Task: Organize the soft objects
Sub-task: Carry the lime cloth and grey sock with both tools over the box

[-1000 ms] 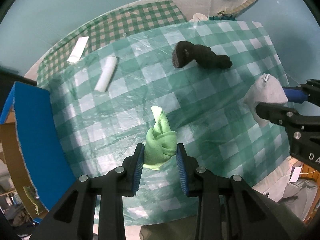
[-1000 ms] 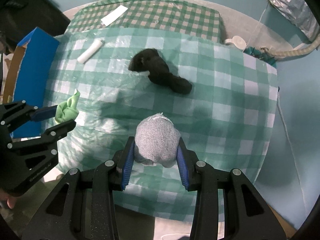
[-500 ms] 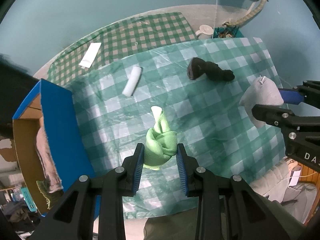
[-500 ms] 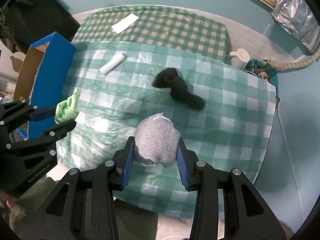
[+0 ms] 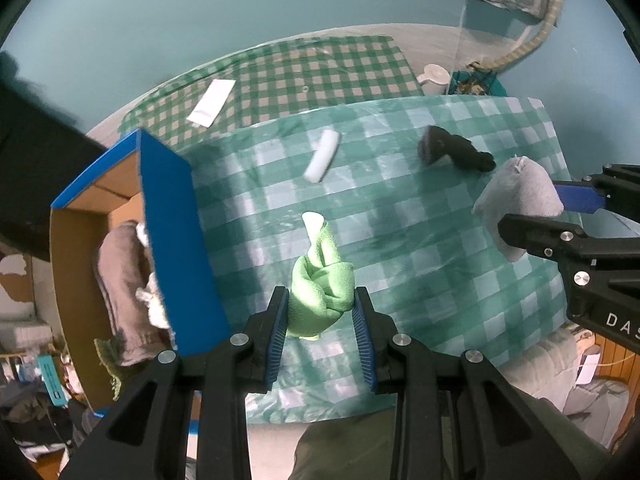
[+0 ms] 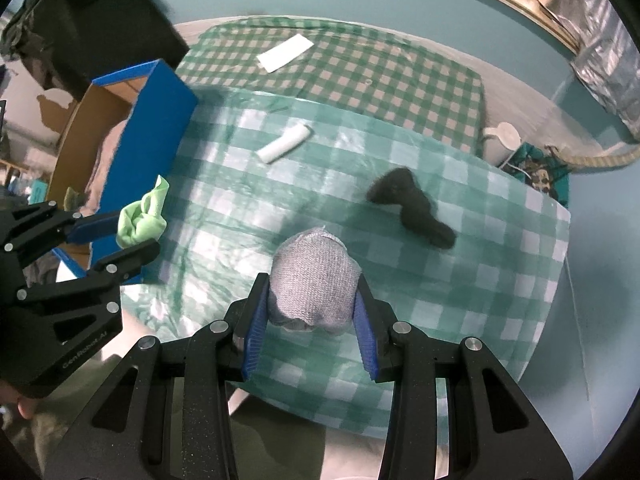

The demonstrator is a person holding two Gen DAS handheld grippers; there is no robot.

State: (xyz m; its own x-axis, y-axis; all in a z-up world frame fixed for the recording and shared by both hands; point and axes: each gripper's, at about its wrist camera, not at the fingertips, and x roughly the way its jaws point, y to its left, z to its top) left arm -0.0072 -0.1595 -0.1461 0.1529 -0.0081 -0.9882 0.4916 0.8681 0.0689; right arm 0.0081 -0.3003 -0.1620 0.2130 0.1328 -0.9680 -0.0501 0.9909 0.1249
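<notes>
**Both bundles lifted and carried toward the box**

The left gripper (image 5: 320,316) pinches a knotted green cloth (image 5: 322,284) between its blue pads, and the right gripper (image 6: 312,312) clamps a grey knitted bundle (image 6: 314,276) the same way; neither grip has changed over the last second. What has changed is the view beneath them: the checked tablecloth (image 5: 420,248) now sits farther below both grippers than it did a second ago, and the blue cardboard box (image 5: 168,216), then only an edge to the left of the left gripper, now shows its open inside, with a brownish towel (image 5: 120,288) already lying in it. Both loads are clear of the table and have travelled toward that box, the green cloth now close to its near wall.

Beyond the grippers, 2 soft items remain on the cloth: a white roll (image 5: 322,156) and a black sock bundle (image 5: 452,152), well apart from each other. I judge 2 deposits are next, and 2 more pickups remain.
</notes>
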